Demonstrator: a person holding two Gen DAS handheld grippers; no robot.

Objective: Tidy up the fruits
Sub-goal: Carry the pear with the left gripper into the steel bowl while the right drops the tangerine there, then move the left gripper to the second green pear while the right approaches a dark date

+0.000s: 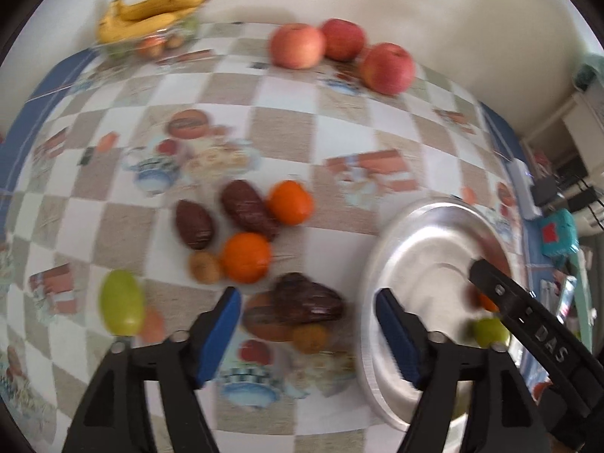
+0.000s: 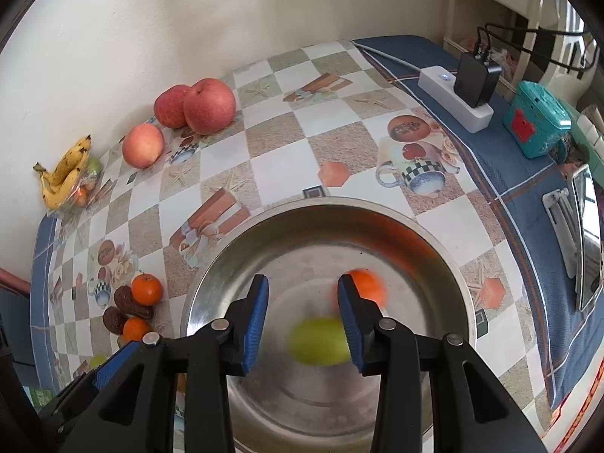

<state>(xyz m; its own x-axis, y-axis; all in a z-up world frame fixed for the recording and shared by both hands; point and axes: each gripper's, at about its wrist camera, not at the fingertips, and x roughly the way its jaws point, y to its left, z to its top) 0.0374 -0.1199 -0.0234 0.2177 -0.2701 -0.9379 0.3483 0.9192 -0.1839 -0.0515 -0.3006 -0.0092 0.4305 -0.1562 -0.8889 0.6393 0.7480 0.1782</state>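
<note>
A steel bowl (image 2: 377, 226) sits on the checkered tablecloth; it also shows in the left wrist view (image 1: 422, 241). In the bowl lie a green fruit (image 2: 321, 341) and an orange (image 2: 366, 287), both blurred. My right gripper (image 2: 304, 317) is open and empty above the bowl. My left gripper (image 1: 307, 324) is open and empty above a dark brown fruit (image 1: 307, 300). Two oranges (image 1: 247, 256), more brown fruits (image 1: 247, 207), a small brown fruit (image 1: 204, 268) and a green fruit (image 1: 120, 307) lie on the cloth ahead of it.
Three red apples (image 1: 339, 51) and a banana bunch (image 1: 151, 13) on a clear dish stand by the back wall. A white power strip (image 2: 455, 98), a teal box (image 2: 536, 124) and a phone (image 2: 587, 249) lie right of the bowl.
</note>
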